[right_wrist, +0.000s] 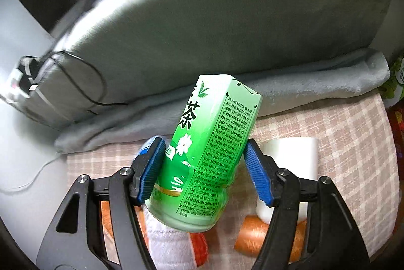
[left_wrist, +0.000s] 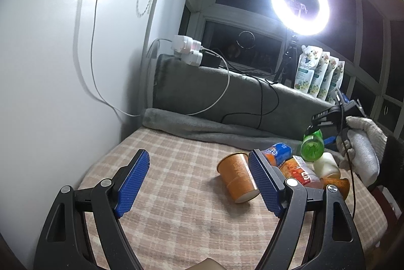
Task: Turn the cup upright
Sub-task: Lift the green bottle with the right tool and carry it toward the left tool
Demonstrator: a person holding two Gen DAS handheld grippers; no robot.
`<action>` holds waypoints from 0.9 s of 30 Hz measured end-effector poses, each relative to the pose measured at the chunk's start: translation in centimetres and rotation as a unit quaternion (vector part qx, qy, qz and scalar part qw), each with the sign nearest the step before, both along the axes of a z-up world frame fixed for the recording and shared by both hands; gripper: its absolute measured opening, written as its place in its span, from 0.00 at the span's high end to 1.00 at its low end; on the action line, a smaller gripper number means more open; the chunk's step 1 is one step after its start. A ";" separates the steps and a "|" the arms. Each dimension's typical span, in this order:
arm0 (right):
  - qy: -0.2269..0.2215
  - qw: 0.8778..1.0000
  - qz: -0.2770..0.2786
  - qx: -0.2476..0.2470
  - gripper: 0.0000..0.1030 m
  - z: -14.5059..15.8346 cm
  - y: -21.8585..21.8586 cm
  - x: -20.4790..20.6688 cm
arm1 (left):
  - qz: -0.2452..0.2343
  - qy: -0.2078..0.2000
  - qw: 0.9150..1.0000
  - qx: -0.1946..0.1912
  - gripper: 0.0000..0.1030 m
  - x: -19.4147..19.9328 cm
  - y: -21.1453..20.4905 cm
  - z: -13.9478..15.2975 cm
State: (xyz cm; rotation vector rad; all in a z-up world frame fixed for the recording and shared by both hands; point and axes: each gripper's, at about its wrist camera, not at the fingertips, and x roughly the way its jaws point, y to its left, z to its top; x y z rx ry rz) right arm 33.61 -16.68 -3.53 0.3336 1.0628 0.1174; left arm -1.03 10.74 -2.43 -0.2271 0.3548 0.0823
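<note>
Cup (left_wrist: 238,178): lay on its side at 1 o'clock of your spread, empty left gripper (left_wrist: 199,181); unflipped. Your right gripper (right_wrist: 202,169) clasped a green bottle (right_wrist: 209,156).

Left tongs (left_wrist: 199,184): jaws spread wide, nothing between the blue pads (left_wrist: 132,181), held low over the near-left part of the surface. Right tongs (right_wrist: 202,169): raised over the far-right part of the surface, pads pressed on a green bottle (right_wrist: 209,156), tilted. Right hand (left_wrist: 363,151) in a pale glove.
</note>
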 end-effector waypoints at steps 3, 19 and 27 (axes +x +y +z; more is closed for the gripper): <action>-0.022 0.999 0.022 0.008 0.35 1.2 -1.5 -2.7 | -0.003 -0.004 1.000 0.005 0.22 -0.5 -0.5 0.4; -0.048 0.971 0.230 0.039 0.35 1.2 0.0 -21.3 | -0.054 0.049 0.997 -0.009 0.22 -1.2 -2.9 0.4; -0.015 0.953 0.300 0.031 0.35 -2.6 2.5 -25.5 | -0.070 0.080 0.994 -0.019 0.22 -1.5 -3.7 -0.4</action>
